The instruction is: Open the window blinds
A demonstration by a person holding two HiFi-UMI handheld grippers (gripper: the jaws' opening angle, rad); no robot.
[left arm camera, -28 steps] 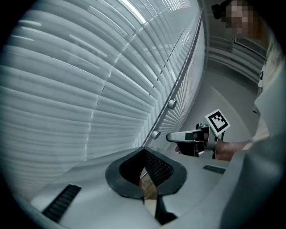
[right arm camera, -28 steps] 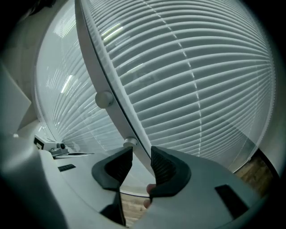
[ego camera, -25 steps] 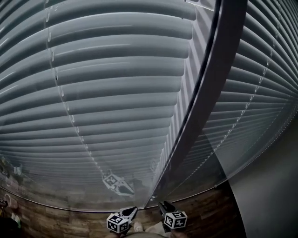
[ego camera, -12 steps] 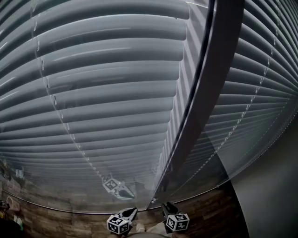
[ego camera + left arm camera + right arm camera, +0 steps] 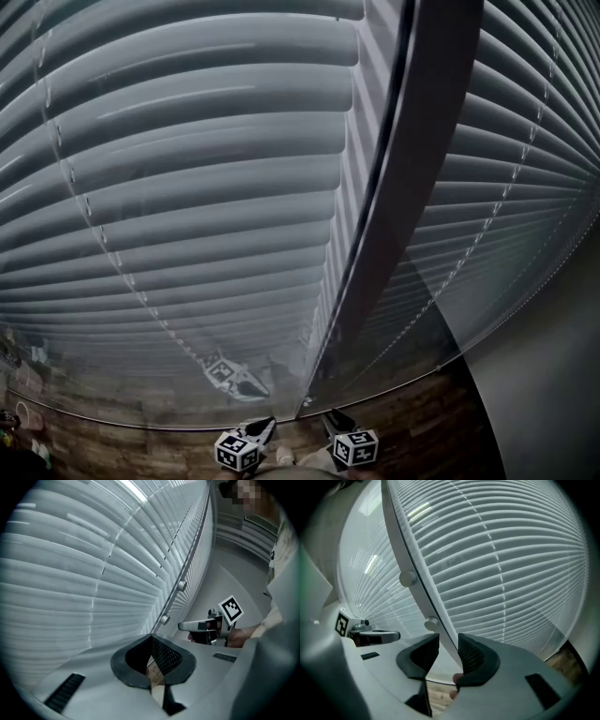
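Blinds (image 5: 187, 169) have drifted left across the head view; left gripper (image 5: 151, 641) clenched, empty; right gripper (image 5: 449, 644) released, window frame (image 5: 412, 187) showing through its gap.

In the head view the blinds (image 5: 206, 187) and the dark frame post (image 5: 417, 187) have slid leftward, and the left-hand cord (image 5: 103, 251) now runs nearer the picture's left edge.

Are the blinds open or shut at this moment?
Shut. The blinds hang lowered, slats overlapping with no view through.
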